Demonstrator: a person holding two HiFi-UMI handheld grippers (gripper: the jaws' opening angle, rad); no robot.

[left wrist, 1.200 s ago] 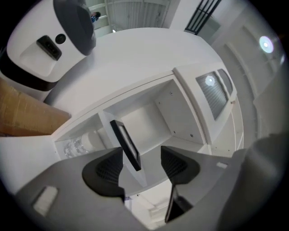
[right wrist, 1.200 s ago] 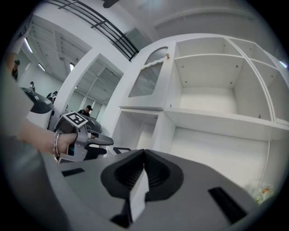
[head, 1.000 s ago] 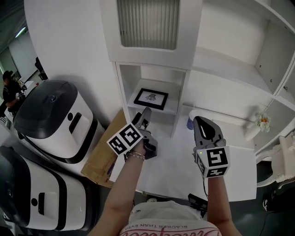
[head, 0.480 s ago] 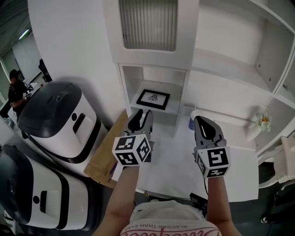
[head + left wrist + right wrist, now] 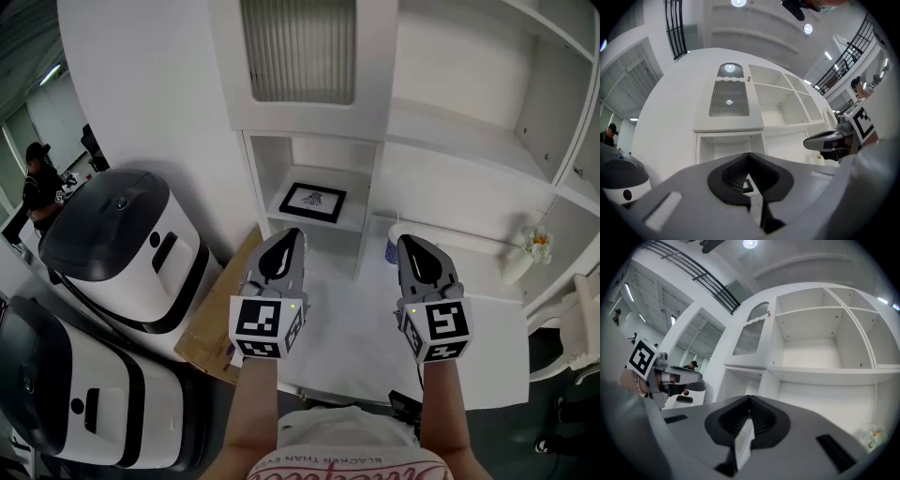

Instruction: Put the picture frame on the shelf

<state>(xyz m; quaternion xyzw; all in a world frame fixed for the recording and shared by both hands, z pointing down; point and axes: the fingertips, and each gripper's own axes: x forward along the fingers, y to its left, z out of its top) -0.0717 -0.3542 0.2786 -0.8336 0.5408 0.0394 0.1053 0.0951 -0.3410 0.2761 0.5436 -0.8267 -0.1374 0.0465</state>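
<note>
The black picture frame (image 5: pixel 312 202) with a white mat lies flat on the low shelf (image 5: pixel 347 225) of the narrow white compartment. My left gripper (image 5: pixel 285 238) hovers just in front of and below that shelf, shut with nothing between its jaws. In the left gripper view the jaws (image 5: pixel 749 155) meet, and a corner of the frame (image 5: pixel 747 186) shows through the hollow behind them. My right gripper (image 5: pixel 413 246) is level with it to the right, over the white table, also shut and empty (image 5: pixel 749 398).
Two white and black appliances (image 5: pixel 122 244) (image 5: pixel 66 394) stand at the left beside a leaning cardboard sheet (image 5: pixel 211 319). A blue-labelled container (image 5: pixel 392 250) and a small flower ornament (image 5: pixel 536 246) sit on the white table (image 5: pixel 356 347). A person (image 5: pixel 42 183) is far left.
My left gripper has drawn back from the shelf, turned level and shut its jaws. The picture frame stays on the shelf. The right gripper has hardly moved.
</note>
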